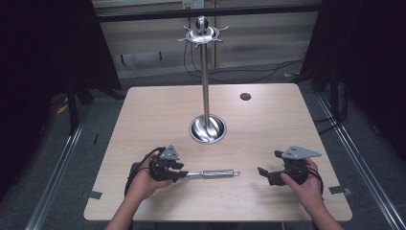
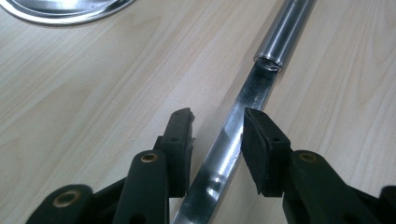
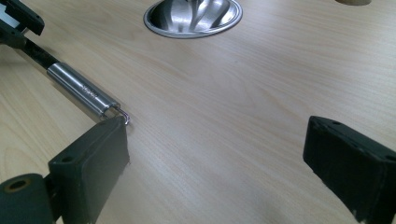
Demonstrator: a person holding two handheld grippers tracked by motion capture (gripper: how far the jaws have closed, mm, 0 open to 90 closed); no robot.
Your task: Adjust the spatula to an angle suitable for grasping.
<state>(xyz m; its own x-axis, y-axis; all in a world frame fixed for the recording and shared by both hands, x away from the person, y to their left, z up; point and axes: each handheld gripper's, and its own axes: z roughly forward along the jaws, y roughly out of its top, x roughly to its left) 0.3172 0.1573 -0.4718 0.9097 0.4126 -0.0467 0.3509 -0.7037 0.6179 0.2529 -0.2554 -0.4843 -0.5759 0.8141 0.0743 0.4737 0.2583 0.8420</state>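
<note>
My left gripper point(image 1: 179, 175) sits at the near left of the table point(image 1: 268, 120), jaws pointing right along a steel utensil point(image 1: 210, 173) that lies flat on the wood. In the left gripper view the flat polished shank of the utensil point(image 2: 236, 126) runs up between my two jaws; the jaws stand a little apart, the right pad close against the shank edge, the left pad clear of it with bare wood showing between. I read that as a narrow opening, not a grip: the utensil rests on the table. Its working end is hidden under the gripper, so I cannot tell what kind of utensil it is.

The handle is a round brushed-steel tube, ending in a small wire hanging loop point(image 3: 122, 112) that points toward my right gripper point(image 1: 268, 176). The right gripper rests at the near right, jaws spread wide, nothing between them; the loop lies just beside its left jaw tip in the right gripper view.

At table centre stands a steel utensil rack point(image 1: 205, 72): a dished, swirl-ribbed round base point(image 3: 194, 18), a slim upright pole, a star-shaped hook crown with a ball knob on top. No utensil hangs on it, and the dish holds nothing but the pole.

Tabletop is pale wood-grain laminate, with a small round hole point(image 1: 245, 96) at the far right
</note>
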